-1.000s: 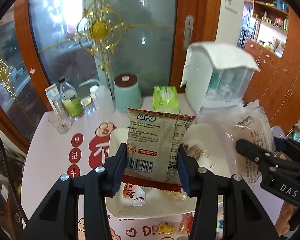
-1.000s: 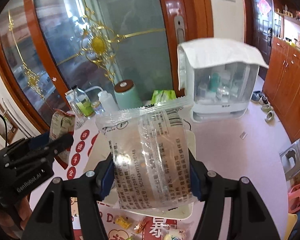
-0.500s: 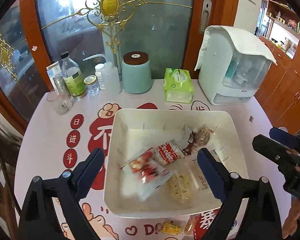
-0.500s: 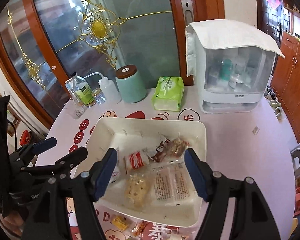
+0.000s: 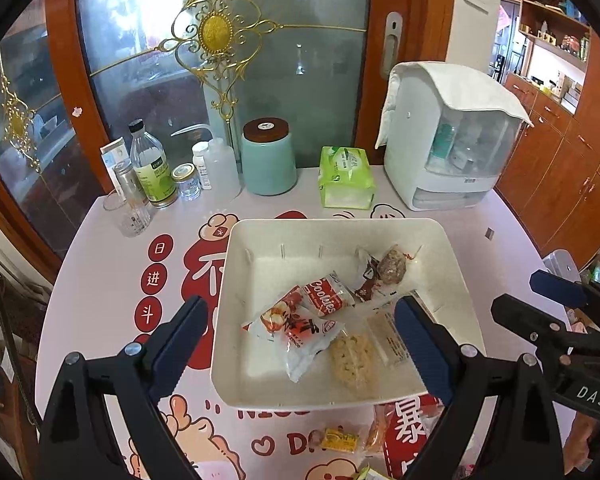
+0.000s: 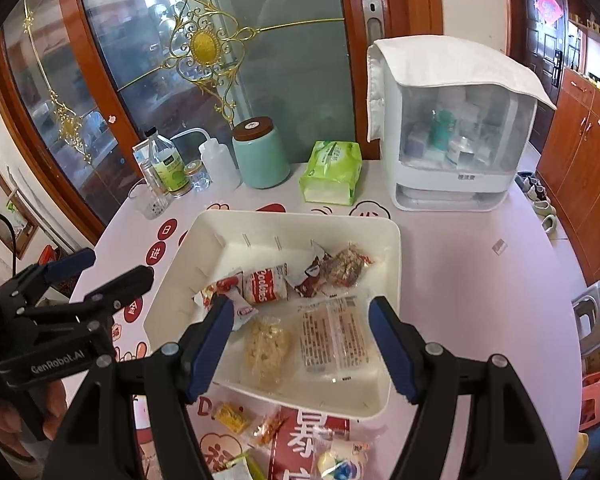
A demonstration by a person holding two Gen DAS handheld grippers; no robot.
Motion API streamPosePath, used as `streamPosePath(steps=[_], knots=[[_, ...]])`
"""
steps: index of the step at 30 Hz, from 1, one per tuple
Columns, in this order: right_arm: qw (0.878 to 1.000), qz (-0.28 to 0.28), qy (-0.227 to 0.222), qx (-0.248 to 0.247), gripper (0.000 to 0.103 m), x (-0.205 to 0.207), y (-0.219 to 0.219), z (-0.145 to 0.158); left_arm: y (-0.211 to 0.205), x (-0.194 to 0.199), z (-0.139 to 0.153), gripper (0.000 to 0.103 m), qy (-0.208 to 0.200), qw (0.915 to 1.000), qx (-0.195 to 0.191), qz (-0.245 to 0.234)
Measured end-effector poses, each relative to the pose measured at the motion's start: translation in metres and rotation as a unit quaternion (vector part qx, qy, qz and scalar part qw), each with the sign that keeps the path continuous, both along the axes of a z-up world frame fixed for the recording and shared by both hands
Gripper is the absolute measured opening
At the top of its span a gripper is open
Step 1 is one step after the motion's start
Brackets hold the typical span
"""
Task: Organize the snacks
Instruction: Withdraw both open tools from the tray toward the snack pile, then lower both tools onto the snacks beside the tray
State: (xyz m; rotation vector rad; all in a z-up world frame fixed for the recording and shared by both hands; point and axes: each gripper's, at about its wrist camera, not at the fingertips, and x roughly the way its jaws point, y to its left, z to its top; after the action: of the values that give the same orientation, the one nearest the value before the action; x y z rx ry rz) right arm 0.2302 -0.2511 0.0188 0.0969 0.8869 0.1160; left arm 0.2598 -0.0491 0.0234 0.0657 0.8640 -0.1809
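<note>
Both of your grippers hang over the white rectangular plastic tray [image 5: 342,228], jaws wide, nothing between the pads: left gripper [image 5: 300,344], right gripper [image 6: 302,344]. The tray already holds the red-and-white "Cookies" packet [image 5: 326,294], the clear flat wrapped bar [image 6: 334,338] and other packets. Loose snacks lie on the pink printed tablecloth [image 5: 100,280] at 6 o'clock of the tray, among them the small yellow candy wrapper [image 6: 230,416]. Next pick, likely: draw back toward 6, drop low, straddle one wrapper squarely, close gently since the foil slips.
</note>
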Motion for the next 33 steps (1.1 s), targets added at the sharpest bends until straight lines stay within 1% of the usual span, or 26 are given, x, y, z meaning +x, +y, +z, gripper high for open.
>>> streamPosePath(steps=[7, 16, 23, 28, 30, 33], knots=[[1.0, -0.001, 0.005, -0.004, 0.071, -0.032, -0.002, -0.001, -0.005, -0.028, 0.003, 0.094, 0.001, 0.9997, -0.007, -0.021], [1.0, -0.017, -0.007, -0.008, 0.071, -0.085, -0.009, -0.001, -0.01, -0.069, -0.003, 0.094, 0.01, 0.9982, -0.028, -0.052], [0.999, -0.039, -0.008, -0.013, 0.071, -0.116, -0.02, -0.007, -0.018, -0.1, -0.009, 0.094, 0.003, 0.9968, -0.021, -0.077], [0.998, -0.056, 0.003, -0.022, 0.071, -0.127, -0.027, -0.021, -0.024, -0.114, -0.026, 0.094, 0.016, 0.995, -0.006, -0.098], [0.998, -0.06, 0.012, -0.02, 0.071, -0.129, -0.029, -0.03, -0.026, -0.119, -0.038, 0.094, 0.026, 0.9941, 0.004, -0.105], [0.997, -0.067, 0.033, -0.014, 0.071, -0.131, -0.034, -0.048, -0.027, -0.127, -0.062, 0.094, 0.054, 0.992, 0.012, -0.114]])
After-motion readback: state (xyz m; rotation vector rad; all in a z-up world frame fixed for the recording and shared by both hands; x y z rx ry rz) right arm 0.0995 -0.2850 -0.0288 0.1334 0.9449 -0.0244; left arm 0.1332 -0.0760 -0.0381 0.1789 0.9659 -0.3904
